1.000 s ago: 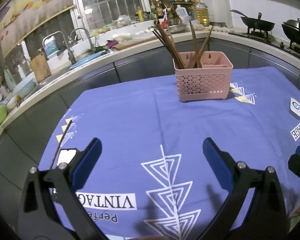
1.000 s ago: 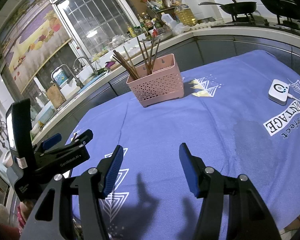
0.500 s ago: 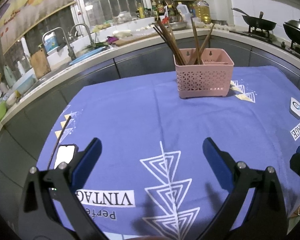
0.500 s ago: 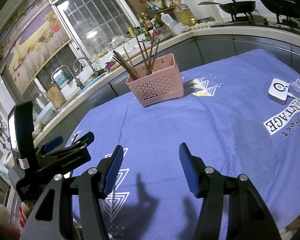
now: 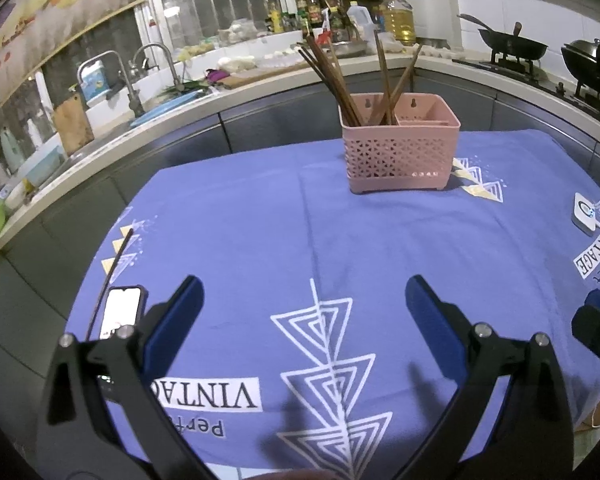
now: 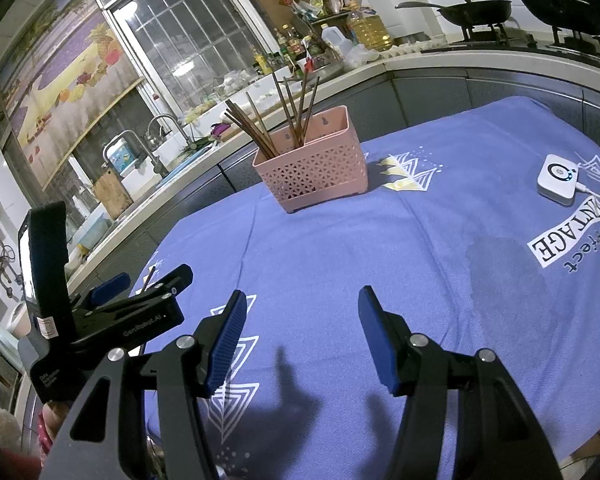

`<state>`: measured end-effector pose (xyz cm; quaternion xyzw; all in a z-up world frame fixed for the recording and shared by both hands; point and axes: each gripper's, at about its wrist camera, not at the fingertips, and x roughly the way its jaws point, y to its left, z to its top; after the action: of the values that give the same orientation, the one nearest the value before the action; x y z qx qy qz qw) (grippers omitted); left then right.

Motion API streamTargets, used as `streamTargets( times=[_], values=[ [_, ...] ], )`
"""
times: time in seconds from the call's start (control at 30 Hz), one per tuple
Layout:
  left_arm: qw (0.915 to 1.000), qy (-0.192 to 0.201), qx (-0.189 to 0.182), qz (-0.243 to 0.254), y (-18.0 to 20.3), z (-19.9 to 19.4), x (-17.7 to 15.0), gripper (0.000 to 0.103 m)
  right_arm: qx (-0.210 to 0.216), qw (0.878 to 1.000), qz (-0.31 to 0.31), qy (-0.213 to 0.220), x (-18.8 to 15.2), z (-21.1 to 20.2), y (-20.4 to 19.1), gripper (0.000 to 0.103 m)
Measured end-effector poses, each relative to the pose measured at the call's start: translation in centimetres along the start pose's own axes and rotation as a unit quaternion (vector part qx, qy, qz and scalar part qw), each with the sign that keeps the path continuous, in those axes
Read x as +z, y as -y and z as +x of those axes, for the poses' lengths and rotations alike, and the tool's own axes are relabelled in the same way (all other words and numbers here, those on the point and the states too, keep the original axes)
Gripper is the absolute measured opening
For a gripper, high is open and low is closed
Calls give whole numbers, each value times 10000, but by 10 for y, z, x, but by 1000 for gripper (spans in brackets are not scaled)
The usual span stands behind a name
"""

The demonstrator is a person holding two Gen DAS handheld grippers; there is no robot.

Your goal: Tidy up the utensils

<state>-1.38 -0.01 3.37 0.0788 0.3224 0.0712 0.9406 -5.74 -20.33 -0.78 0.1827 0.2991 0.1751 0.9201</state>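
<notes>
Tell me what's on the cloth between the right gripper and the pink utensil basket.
Nothing: the right wrist view shows only bare blue tablecloth between the right gripper and the pink basket.

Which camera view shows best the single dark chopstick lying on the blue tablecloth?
The left wrist view: the single dark chopstick lies in nearly full length beside the white phone. In the right wrist view, only its tip shows behind the left hand-held gripper.
</notes>
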Motion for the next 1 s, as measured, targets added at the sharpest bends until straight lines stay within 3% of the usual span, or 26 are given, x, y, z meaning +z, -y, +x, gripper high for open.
streamTargets(
  times=[1.0],
  values=[
    [9998, -185, -2, 82, 2, 9, -10, 97, -10, 10000, 76, -20, -7, 0, -1, 59]
  ],
)
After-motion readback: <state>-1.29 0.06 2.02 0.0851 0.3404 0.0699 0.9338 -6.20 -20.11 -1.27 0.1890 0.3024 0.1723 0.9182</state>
